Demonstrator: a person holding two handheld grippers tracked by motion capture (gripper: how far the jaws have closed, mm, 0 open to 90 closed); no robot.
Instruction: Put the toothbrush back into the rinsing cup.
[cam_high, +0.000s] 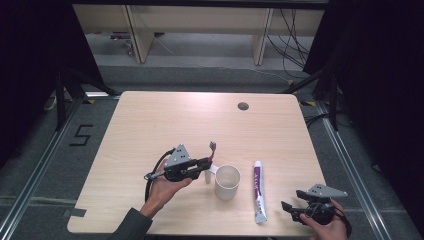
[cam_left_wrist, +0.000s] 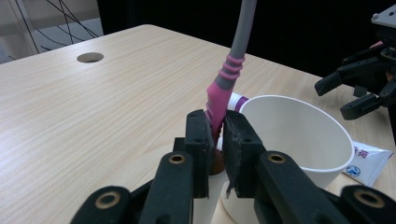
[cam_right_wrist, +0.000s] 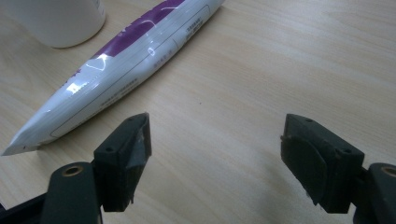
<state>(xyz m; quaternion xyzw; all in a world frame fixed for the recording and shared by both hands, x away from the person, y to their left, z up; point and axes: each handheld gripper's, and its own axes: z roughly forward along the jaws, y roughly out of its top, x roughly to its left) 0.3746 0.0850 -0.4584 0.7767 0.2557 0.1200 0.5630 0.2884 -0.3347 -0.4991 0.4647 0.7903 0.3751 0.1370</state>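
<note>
Nearest the person, at the front right corner of the tabletop (cam_high: 150, 120), the right gripper (cam_high: 291, 206) rests low in the right hand (cam_high: 330, 227), its fingers (cam_right_wrist: 126, 154) spread wide apart with nothing but bare wood between them. Just ahead and to the left of it lies a white and purple toothpaste tube (cam_high: 258, 191), flat on the wood, its crimped end toward the person and its cap end pointing away; in the right gripper view the tube (cam_right_wrist: 126, 70) runs diagonally past the left finger without touching it. To the left of the tube stands a white cup (cam_high: 227, 182), upright and empty as far as its inside shows. Just beside the cup, on its left, the left gripper (cam_high: 206, 161) is held above the tabletop in the left hand (cam_high: 162, 190), pointing toward the cup. Its fingers (cam_left_wrist: 201, 140) are clamped on the pink lower handle of a toothbrush (cam_left_wrist: 226, 79), which stands nearly upright between them; the grey upper handle rises out of the top of the left gripper view, and in the high view the brush head tilts away above the gripper. Farther off, a small round hole (cam_high: 243, 106) sits near the far edge of the tabletop.
</note>
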